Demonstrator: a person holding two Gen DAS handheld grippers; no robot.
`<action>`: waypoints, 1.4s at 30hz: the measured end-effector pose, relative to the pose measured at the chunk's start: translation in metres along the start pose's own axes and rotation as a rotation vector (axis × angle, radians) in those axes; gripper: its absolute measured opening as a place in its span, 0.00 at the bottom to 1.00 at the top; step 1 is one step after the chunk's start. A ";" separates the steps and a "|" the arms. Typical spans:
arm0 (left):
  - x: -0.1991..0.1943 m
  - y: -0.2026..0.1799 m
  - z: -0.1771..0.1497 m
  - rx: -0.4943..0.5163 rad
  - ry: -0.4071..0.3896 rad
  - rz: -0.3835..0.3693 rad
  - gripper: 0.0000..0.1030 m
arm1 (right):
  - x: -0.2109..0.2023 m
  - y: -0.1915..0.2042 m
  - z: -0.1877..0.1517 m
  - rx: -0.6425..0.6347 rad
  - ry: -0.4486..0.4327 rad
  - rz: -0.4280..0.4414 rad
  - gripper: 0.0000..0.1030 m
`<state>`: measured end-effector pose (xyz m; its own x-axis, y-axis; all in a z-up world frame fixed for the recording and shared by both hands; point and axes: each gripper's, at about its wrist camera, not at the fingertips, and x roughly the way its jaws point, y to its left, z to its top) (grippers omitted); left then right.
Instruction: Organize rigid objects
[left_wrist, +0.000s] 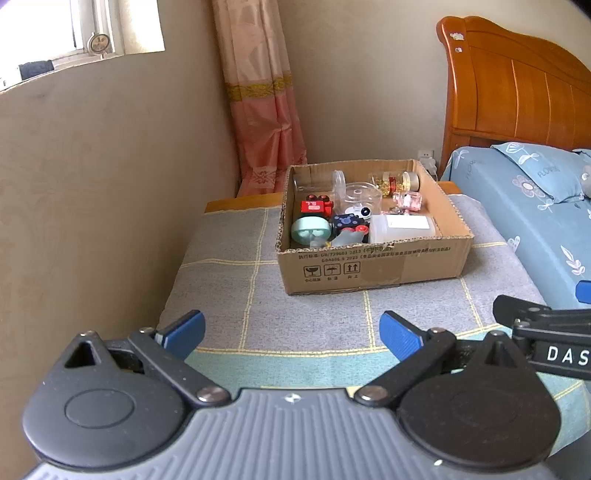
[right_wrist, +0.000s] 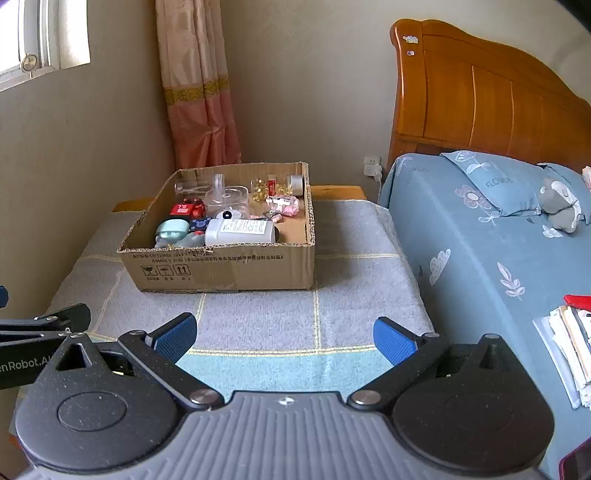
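Your left claw (left_wrist: 291, 334) hangs spread wide and empty above the blanket-covered desk (left_wrist: 229, 280), and your right claw (right_wrist: 284, 334) beside it is just as open and bare. The cardboard box (right_wrist: 221, 269) sits ahead, well apart from both, packed with a red toy (left_wrist: 314, 208), clear containers and a white bottle (right_wrist: 240, 232). Approach from above and pick one item that stands free, since they crowd together.

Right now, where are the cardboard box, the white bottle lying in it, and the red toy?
cardboard box (right_wrist: 221, 271), right wrist view, on its printed front wall.
white bottle (right_wrist: 240, 232), right wrist view, on the label along its side.
red toy (left_wrist: 314, 207), left wrist view, on its red body.
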<state>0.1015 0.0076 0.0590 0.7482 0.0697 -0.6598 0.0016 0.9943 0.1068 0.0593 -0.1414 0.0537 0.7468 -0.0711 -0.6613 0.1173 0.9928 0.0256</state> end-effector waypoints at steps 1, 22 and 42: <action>-0.001 0.000 0.000 0.000 -0.002 0.001 0.97 | 0.000 0.000 0.000 0.001 0.000 0.000 1.00; -0.006 -0.006 0.000 0.011 -0.008 0.009 0.97 | -0.002 -0.004 -0.001 0.009 -0.005 -0.001 1.00; -0.007 -0.009 -0.001 0.018 -0.009 0.021 0.97 | -0.001 -0.006 -0.002 0.008 0.000 0.002 1.00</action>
<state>0.0955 -0.0023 0.0625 0.7540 0.0897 -0.6507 -0.0025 0.9910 0.1337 0.0570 -0.1467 0.0531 0.7472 -0.0690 -0.6610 0.1211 0.9921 0.0332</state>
